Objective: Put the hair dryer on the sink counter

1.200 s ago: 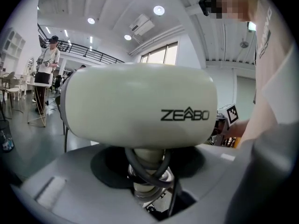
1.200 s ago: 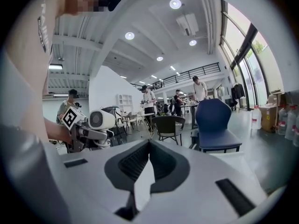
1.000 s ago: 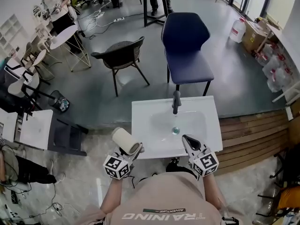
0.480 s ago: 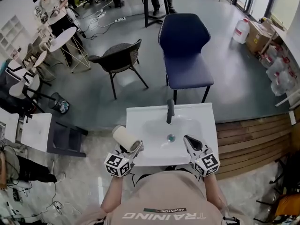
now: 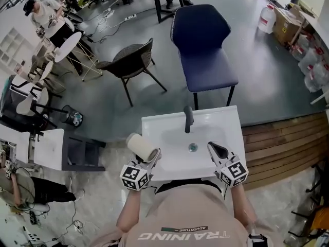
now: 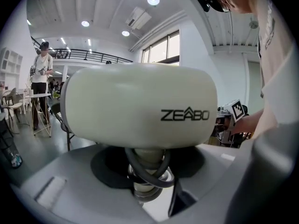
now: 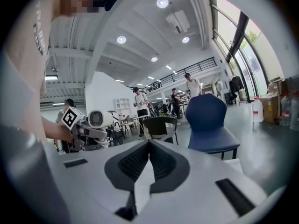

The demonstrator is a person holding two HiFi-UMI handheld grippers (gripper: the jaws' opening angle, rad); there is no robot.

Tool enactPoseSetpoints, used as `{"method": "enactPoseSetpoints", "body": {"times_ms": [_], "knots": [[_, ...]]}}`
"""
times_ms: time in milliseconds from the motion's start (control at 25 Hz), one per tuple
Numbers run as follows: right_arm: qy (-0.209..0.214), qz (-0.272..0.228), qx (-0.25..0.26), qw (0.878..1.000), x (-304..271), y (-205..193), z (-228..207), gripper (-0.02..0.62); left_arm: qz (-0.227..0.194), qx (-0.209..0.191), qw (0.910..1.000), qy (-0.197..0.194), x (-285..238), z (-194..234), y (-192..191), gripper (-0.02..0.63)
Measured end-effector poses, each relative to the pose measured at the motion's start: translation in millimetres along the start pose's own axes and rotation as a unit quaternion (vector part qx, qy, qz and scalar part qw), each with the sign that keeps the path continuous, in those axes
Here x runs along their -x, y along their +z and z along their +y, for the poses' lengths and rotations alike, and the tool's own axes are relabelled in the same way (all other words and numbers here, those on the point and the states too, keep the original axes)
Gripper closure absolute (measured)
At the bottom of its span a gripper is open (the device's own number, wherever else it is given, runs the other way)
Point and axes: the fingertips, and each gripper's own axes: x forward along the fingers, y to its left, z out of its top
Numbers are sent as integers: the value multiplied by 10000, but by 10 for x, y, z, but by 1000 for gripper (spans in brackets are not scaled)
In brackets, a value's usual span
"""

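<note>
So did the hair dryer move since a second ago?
Yes, a little. The hair dryer, held in the left claw, has edged forward along the sink's left edge, closer to the faucet.

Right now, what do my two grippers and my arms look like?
The left gripper and the right gripper are both pale grey, tapered two-jaw tools. The right gripper view shows dark ribbed pads inside the jaws. Each gripper carries a white cube printed with black square markers at its rear end. You wear a beige short-sleeved shirt with dark lettering, and the forearms are uncovered.
</note>
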Motion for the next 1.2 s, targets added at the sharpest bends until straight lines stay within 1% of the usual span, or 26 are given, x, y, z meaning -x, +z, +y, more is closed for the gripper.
{"method": "enactPoseSetpoints", "body": {"times_ms": [240, 360, 480, 560, 640, 720, 920, 1080, 1120, 1200], "knots": [[-152, 47, -50, 9999, 23, -16, -10, 591, 456, -275, 9986, -69, -148, 181, -90, 400], [-257, 62, -22, 9996, 36, -10, -19, 590, 597, -605, 9963, -130, -263, 329, -83, 400], [-355, 38, -22, 9994, 35, 9, -37, 590, 942, -1034, 9898, -265, -420, 474, -146, 400], [-398, -4, -9, 9992, 22, 32, -14, 590, 1285, -1395, 9810, -419, -506, 567, -233, 400], [-436, -44, 27, 9990, 18, 62, 9, 589, 1631, -1757, 9690, -599, -605, 651, -342, 400], [-485, -57, 49, 9988, 32, 84, 12, 589, 1868, -2022, 9586, -727, -736, 721, -426, 400], [-621, 2, 19, 9981, 85, 36, 15, 589, 2367, -2306, 9390, -948, -1117, 873, -658, 400], [-751, 60, 19, 9972, 159, -6, 26, 589, 2753, -2479, 9216, -1156, -1333, 872, -838, 400], [-777, 79, 14, 9969, 180, -12, 30, 590, 2839, -2513, 9171, -1230, -1373, 848, -859, 400], [-815, 112, 12, 9966, 200, -22, 30, 590, 3029, -2635, 9053, -1389, -1465, 800, -897, 400]]}}
